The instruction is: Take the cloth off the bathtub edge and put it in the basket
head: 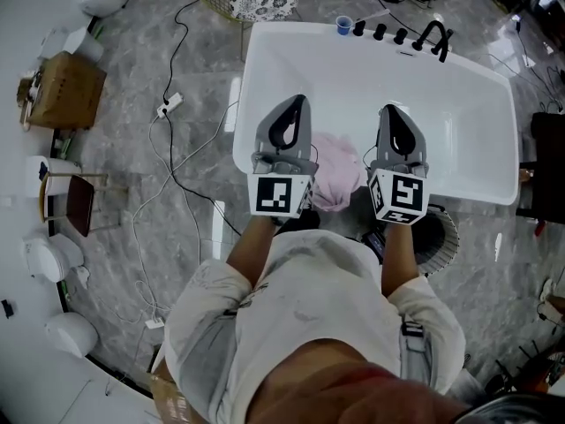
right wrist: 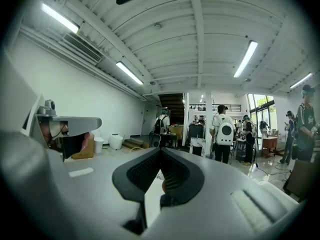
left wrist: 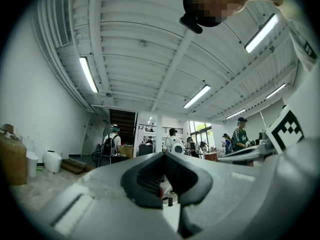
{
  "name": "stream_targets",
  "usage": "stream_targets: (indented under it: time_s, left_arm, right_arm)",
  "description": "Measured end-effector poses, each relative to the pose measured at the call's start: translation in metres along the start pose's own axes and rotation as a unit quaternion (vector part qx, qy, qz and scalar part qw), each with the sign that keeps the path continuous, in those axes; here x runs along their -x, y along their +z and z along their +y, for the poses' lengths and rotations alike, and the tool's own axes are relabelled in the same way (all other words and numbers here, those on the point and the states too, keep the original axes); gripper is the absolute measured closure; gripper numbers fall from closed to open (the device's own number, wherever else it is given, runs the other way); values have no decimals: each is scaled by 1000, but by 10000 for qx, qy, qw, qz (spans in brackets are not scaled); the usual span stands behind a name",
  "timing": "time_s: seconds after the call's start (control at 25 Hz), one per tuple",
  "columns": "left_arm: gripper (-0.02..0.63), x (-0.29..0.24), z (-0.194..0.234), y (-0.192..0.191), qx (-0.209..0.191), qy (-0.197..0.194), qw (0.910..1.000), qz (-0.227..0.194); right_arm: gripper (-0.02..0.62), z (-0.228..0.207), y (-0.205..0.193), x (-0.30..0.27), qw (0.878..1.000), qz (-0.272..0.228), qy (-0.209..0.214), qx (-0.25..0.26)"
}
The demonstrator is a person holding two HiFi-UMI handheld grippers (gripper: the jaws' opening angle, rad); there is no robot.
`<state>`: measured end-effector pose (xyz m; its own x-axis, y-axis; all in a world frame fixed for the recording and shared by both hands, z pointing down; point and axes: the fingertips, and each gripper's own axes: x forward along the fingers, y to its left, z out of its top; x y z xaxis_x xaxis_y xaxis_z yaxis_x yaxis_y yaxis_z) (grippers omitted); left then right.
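Standing at the near edge of the white bathtub (head: 459, 140), the person held both tools out over its basin in the head view. The left gripper (head: 295, 111) sat left of centre and the right gripper (head: 395, 117) right of centre, side by side and pointing toward the top of the frame. Each gripper's own view showed its dark pads meeting at the tips, so both pairs of jaws were together and gripped nothing. A small reddish spot showed through the gap lower down in each of those views, too small to identify.

The pink cloth (head: 337, 179) lay bunched on the tub's near edge, between the two gripper bodies and lower in the frame than their tips, held by neither. The basket (head: 452, 233), round with a dark inside, stood on the floor just below that edge, partly hidden by the right gripper's marker cube (head: 399, 197).

Along the tub's far rim, at the top of the frame, stood a blue cup (head: 343, 25), a row of black knobs (head: 380, 32) and a black faucet (head: 433, 35). A cardboard box (head: 66, 91) sat at the upper left, and cables (head: 168, 157) trailed across the grey marble floor (head: 132, 263) left of the tub. In the gripper views, people (right wrist: 222, 139) stood far off in a white hall under strip lights.
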<state>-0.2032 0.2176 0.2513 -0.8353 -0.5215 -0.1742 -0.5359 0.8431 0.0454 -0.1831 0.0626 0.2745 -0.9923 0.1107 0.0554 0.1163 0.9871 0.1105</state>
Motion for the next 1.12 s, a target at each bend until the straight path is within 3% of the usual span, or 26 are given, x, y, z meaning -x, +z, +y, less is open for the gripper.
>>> stream_targets:
  time_s: [0.44, 1.12]
  left_arm:
    - [606, -38, 37, -16, 7, -240, 9997, 92]
    - [606, -62, 5, -20, -64, -196, 9996, -201]
  right_arm:
    - [592, 5, -6, -48, 9997, 91, -202, -97]
    - [592, -38, -26, -50, 9990, 177, -104, -389]
